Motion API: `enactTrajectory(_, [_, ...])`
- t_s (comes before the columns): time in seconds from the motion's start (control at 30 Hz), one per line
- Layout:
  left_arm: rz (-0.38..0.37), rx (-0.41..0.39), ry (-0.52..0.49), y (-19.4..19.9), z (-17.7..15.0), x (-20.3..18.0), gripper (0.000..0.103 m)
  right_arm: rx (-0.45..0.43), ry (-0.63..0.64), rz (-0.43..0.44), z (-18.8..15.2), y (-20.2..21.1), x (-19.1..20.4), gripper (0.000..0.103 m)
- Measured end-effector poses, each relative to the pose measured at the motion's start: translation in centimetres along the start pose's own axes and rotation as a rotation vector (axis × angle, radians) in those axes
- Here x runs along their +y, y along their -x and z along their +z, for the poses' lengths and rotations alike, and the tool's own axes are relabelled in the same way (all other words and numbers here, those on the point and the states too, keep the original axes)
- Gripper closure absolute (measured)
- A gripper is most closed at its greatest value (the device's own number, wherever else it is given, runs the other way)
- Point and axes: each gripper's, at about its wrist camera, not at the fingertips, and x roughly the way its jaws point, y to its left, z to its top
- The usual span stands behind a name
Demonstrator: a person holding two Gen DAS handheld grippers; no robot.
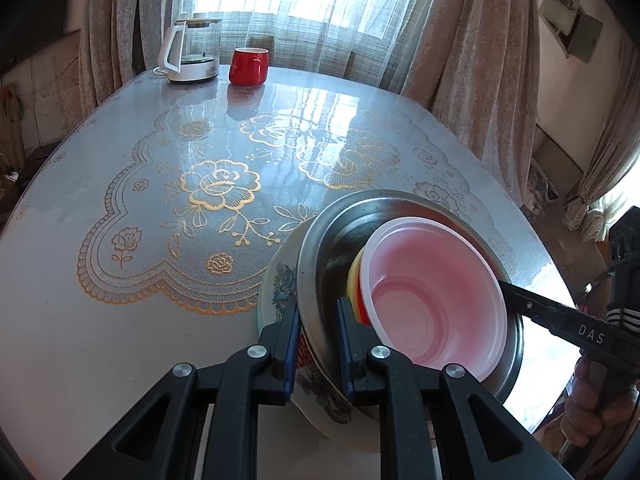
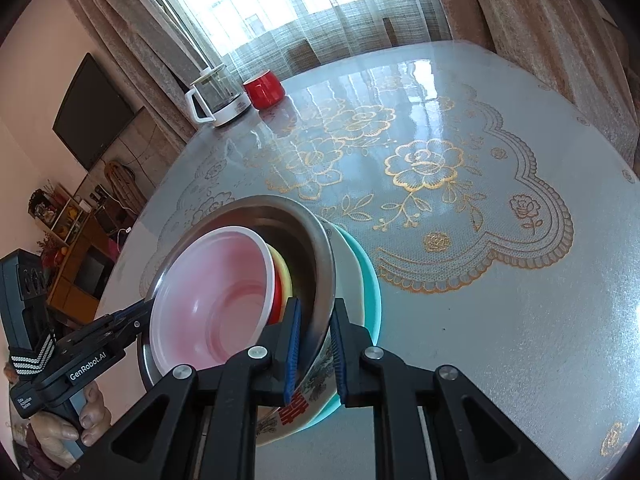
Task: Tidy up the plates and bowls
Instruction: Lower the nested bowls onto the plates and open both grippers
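A stack of dishes is tilted above the worktop (image 1: 120, 320): a pink plastic bowl (image 1: 436, 292) sits in a steel bowl (image 1: 320, 248), which rests on a flowered plate (image 1: 280, 280). The left tongs (image 1: 318, 344) pinch the steel bowl's rim on one side, and the right tongs (image 2: 314, 344) pinch it on the opposite side. A kettle (image 1: 192, 52) and a red cup (image 1: 248, 66) stand far behind.

yellow bowl (image 1: 353, 276) mostly hidden behind pink plastic bowl (image 1: 436, 288). floral plate (image 1: 320, 392) largely covered by steel bowl (image 1: 320, 236); its red character (image 2: 289, 411) partly blocked. teal plate (image 2: 370, 292): only rim shows.
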Motion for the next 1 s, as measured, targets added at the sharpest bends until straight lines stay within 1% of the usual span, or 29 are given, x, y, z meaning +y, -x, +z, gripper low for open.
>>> enactTrajectory(0.33, [0.001,-0.002,0.017,0.2,-0.3,0.0,0.086,-0.005,-0.009,0.019,-0.5,0.1,0.1,0.087])
enactTrajectory(0.57, [-0.001,-0.008,0.031,0.4,-0.5,0.2,0.086,-0.01,-0.039,0.045,-1.0,0.6,-0.5,0.08])
enactTrajectory(0.63, [0.0,-0.012,0.036,0.4,-0.6,0.2,0.085,-0.013,-0.047,0.055,-1.1,0.7,-0.6,0.08])
enactTrajectory(0.77, [0.009,-0.023,0.038,0.6,-0.8,0.3,0.083,-0.025,-0.023,0.045,-1.3,0.6,-0.2,0.08])
enactTrajectory(0.87, [0.01,-0.043,0.054,1.1,-0.9,0.7,0.082,-0.026,-0.015,0.042,-1.3,0.5,0.0,0.08])
enactTrajectory(0.9, [0.012,-0.05,0.063,1.2,-0.9,0.8,0.081,-0.028,-0.012,0.037,-1.3,0.5,0.0,0.079])
enactTrajectory(1.0, [0.021,-0.08,0.087,2.1,-1.0,1.3,0.077,-0.044,0.006,-0.003,-1.4,0.8,0.3,0.073])
